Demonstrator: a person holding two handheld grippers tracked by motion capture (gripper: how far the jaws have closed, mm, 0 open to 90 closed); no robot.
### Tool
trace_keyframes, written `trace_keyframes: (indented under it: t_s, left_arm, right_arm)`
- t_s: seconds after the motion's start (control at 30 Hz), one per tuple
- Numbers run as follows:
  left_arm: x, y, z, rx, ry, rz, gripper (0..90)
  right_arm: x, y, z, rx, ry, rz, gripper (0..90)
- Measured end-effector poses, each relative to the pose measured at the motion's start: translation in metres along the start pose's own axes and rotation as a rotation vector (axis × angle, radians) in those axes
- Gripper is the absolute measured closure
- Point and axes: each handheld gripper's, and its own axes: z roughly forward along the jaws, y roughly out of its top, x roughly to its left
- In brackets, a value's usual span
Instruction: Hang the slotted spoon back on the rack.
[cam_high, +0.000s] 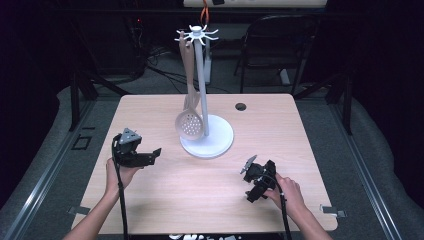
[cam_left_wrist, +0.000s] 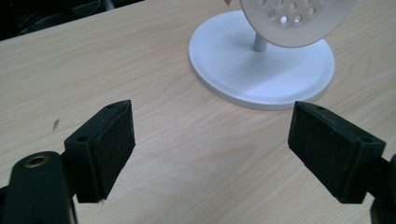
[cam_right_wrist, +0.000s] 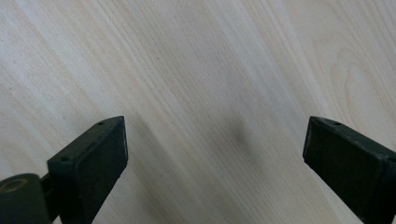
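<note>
A white utensil stand (cam_high: 202, 75) with a round base (cam_high: 215, 142) rises from the middle of the wooden table (cam_high: 150, 110). A beige slotted spoon (cam_high: 189, 122) hangs from one of its top hooks, its perforated bowl low beside the pole. The left gripper view looks at the base (cam_left_wrist: 261, 70) and the spoon's bowl (cam_left_wrist: 294, 21). My left gripper (cam_high: 152, 156) is held left of the base, open and empty (cam_left_wrist: 212, 147). My right gripper (cam_high: 252, 192) hovers over bare table at the front right, tilted down, open and empty (cam_right_wrist: 215, 158).
A round cable hole (cam_high: 240, 106) sits in the table near its far edge. A black chair (cam_high: 275, 45) stands behind the table, with cables on the floor and dark frame bars at both sides.
</note>
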Motion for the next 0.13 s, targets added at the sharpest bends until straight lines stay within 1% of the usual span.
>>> trace_keyframes:
  t_s: [0.13]
  left_arm:
    - [0.0063, -0.0063, 0.0071, 0.024, -0.011, -0.041, 13.4]
  right_arm:
    - [-0.0007, 0.0008, 0.0002, -0.005, -0.001, -0.002, 6.2]
